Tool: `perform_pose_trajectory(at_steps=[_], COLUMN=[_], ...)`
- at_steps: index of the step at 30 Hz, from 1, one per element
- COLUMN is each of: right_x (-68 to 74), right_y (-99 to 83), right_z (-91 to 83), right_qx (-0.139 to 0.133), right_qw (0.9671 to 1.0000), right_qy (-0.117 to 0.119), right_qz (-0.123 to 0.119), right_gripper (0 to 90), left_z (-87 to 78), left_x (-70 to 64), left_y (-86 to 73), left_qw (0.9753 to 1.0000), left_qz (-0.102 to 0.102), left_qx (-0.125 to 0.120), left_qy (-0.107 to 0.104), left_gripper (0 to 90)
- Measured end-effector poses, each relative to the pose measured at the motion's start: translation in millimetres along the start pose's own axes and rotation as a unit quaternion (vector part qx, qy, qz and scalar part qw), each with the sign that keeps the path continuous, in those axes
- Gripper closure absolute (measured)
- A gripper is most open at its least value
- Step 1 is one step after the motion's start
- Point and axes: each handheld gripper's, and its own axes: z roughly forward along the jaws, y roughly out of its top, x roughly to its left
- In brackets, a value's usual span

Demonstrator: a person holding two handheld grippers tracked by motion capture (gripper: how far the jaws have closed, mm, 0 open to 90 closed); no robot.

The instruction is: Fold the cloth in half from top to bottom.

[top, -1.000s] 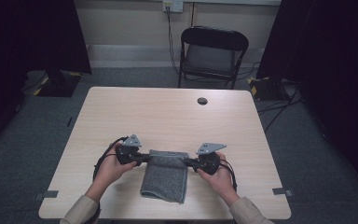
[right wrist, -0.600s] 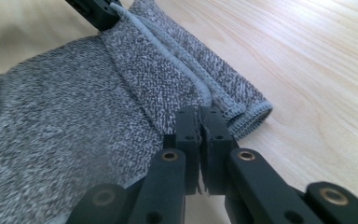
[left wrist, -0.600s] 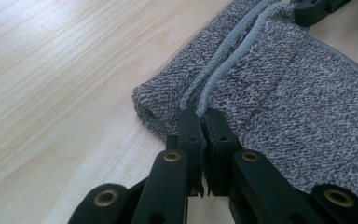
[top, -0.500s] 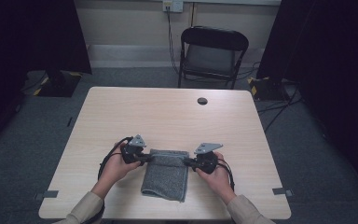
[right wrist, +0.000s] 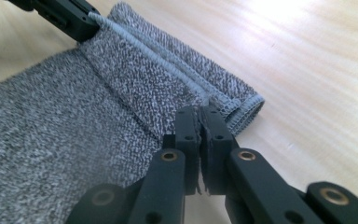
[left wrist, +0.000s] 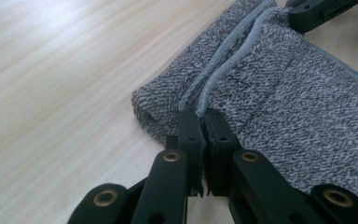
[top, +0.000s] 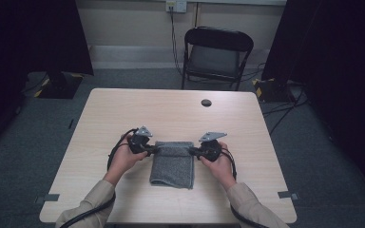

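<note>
Grippers — left (top: 153,150), right (top: 193,151) — each clamped on folded grey towel (top: 172,165), long axis toward the person

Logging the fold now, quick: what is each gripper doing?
Left gripper: shut on the towel, at its left far corner.
Right gripper: shut on the towel, at its right far corner.

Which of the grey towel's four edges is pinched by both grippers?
The far edge of the grey towel, the hemmed one toward the chair: the left gripper and right gripper clamp its two ends.
</note>
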Motion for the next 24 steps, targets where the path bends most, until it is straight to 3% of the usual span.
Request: perform_pose_trajectory(at_steps=[6, 15, 24], right_x=[-2.4, 5.2, 14.6], right_y=[3.2, 10.6, 3.8], right_z=[-10.5, -33.2, -51.5], right_qx=[-0.021, -0.041, -0.055], right_qw=[0.9997, 0.9991, 0.9980], right_qy=[0.012, 0.015, 0.030], right_qz=[0.008, -0.005, -0.009], right_gripper=[87.0, 87.0, 86.9], left_z=[-13.2, -30.3, -42.3], left_x=[-3.6, -15.1, -25.3], left_y=[7.6, 18.2, 15.1], left_qw=[0.9999, 0.9992, 0.9987], left_qz=[0.010, 0.032, 0.043], left_qx=[-0.012, -0.023, -0.025], left_qy=[-0.001, 0.000, -0.007], left_gripper=[87.0, 87.0, 87.0])
